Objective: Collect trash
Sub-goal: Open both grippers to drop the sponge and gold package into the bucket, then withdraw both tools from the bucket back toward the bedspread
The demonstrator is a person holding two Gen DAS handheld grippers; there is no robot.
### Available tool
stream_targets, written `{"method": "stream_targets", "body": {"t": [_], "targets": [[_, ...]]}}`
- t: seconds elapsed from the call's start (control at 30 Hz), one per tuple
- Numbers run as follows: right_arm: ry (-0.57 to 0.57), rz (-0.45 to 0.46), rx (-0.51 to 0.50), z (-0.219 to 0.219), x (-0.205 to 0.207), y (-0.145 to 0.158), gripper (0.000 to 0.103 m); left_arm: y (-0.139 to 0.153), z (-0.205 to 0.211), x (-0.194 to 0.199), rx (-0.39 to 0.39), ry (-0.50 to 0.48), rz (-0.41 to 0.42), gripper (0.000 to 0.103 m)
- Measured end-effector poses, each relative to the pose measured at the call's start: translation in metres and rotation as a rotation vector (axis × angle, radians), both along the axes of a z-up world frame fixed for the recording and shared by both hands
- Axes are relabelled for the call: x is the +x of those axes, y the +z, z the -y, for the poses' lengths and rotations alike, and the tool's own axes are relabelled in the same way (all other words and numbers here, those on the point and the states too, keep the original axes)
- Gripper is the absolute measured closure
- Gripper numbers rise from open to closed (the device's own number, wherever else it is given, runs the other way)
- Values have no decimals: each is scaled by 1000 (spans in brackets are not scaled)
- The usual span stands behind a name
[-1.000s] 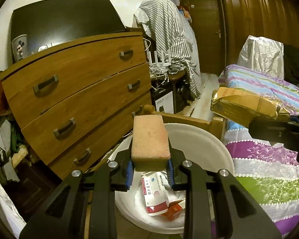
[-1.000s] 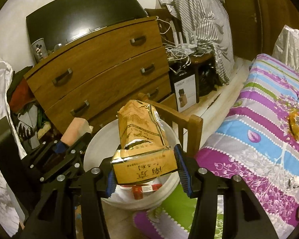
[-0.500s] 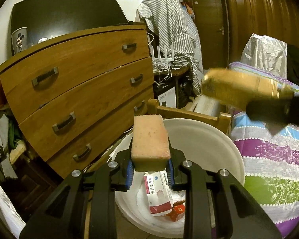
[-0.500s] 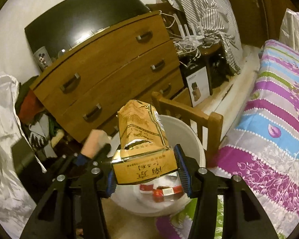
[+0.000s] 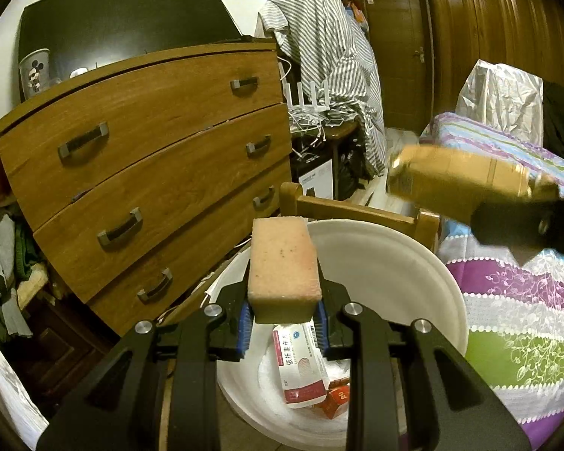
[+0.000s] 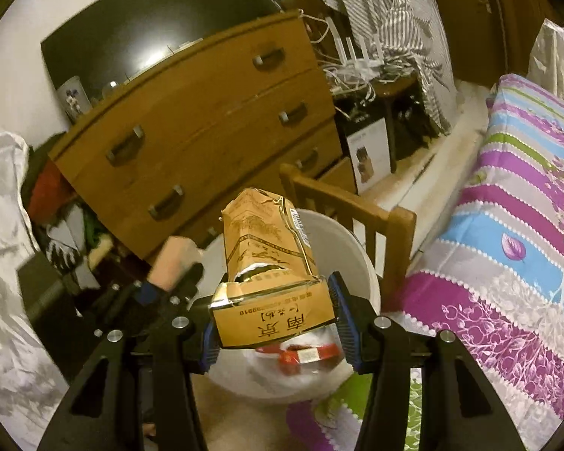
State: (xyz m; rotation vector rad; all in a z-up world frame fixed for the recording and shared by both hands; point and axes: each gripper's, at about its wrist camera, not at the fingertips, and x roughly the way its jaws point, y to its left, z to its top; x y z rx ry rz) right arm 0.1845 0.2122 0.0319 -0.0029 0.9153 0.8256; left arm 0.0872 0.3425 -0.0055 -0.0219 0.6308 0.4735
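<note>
Above the white bin [image 5: 413, 263], left gripper [image 5: 282, 323] clamps a sponge [image 5: 282, 263] (pinkish), right gripper [image 6: 274, 319] a torn carton [image 6: 270, 259].

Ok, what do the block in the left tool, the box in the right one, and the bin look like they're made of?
Block: likely sponge or foam, matte pinkish, pitted, speckled surface. Box: thin glossy printed cardboard, torn and creased edges. Bin: smooth white plastic by its even sheen, probably.
</note>
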Motion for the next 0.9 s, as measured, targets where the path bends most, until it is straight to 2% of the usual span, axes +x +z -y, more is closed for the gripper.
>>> {"method": "stream_targets", "body": {"t": [0.1,0.2,0.27,0.33,0.37,0.4,0.47,0.63,0.9], "targets": [[-4,8,-12,-1,0,-3,51,0,-2,1,-11,-9,-4,78],[-6,10,-9,-3,1,-4,51,2,-8,2,-64,-36,-3,78],[2,-4,-6,-4,3,-6,49,2,-16,5,-142,-82,-14,78],[6,-18,-12,-7,6,-11,40,-3,-25,12,-232,-150,-48,77],[-7,-12,-15,-6,8,-14,38,-5,-29,15,-250,-157,-57,75],[-11,-11,-17,-6,9,-16,38,-8,-33,16,-250,-127,-62,63],[-23,-21,-16,-2,11,-21,38,-11,-40,14,-261,-108,-50,52],[-33,-29,-11,4,15,-26,39,-16,-44,11,-276,-95,-39,52],[-40,6,-20,10,11,-24,39,-14,-43,6,-288,-80,-17,52]]}}
